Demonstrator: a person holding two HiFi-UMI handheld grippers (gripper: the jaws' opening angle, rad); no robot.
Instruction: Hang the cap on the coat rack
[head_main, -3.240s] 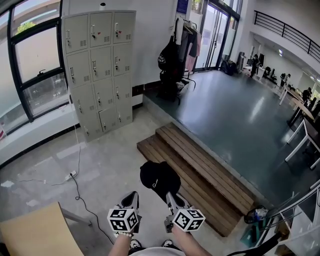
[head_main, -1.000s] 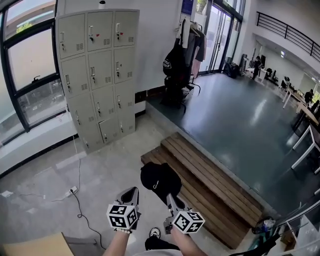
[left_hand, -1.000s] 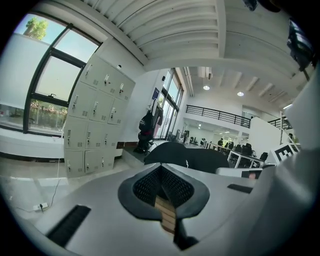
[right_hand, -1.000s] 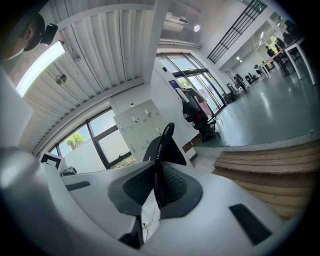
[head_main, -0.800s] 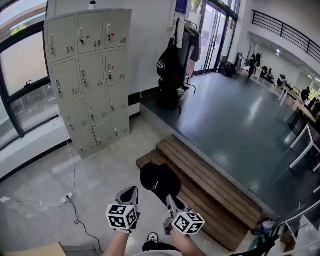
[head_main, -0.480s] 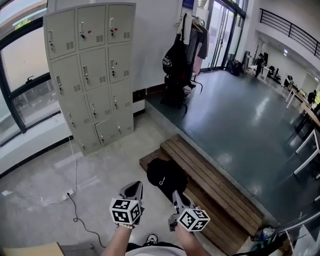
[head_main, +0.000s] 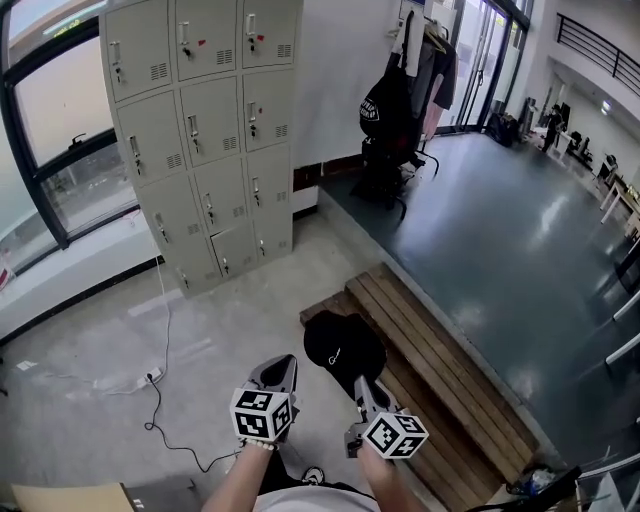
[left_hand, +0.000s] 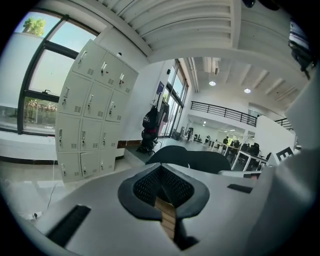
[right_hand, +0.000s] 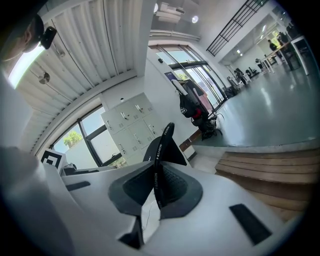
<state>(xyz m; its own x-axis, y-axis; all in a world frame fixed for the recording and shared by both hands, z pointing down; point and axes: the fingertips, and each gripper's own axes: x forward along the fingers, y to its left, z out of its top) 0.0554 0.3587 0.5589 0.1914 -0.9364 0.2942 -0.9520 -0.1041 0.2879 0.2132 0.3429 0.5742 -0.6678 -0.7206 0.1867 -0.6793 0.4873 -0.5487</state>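
We look down on two hand-held grippers at the near edge of the scene. The right gripper (head_main: 362, 388) is clamped on a black cap (head_main: 343, 344), which juts out just beyond its tips, above the near end of the wooden steps (head_main: 445, 372). In the right gripper view, the jaws pinch a thin black edge of the cap (right_hand: 163, 144) printed with the word FASHION. The left gripper (head_main: 279, 368) is just left of the cap, apart from it. In the left gripper view, its jaws are pressed together with nothing between them. The coat rack (head_main: 410, 85), hung with dark clothing, stands far off on the dark raised floor (head_main: 500, 230). Grey lockers (head_main: 200, 130) line the far left wall, and a cable (head_main: 160, 400) trails across the pale floor.
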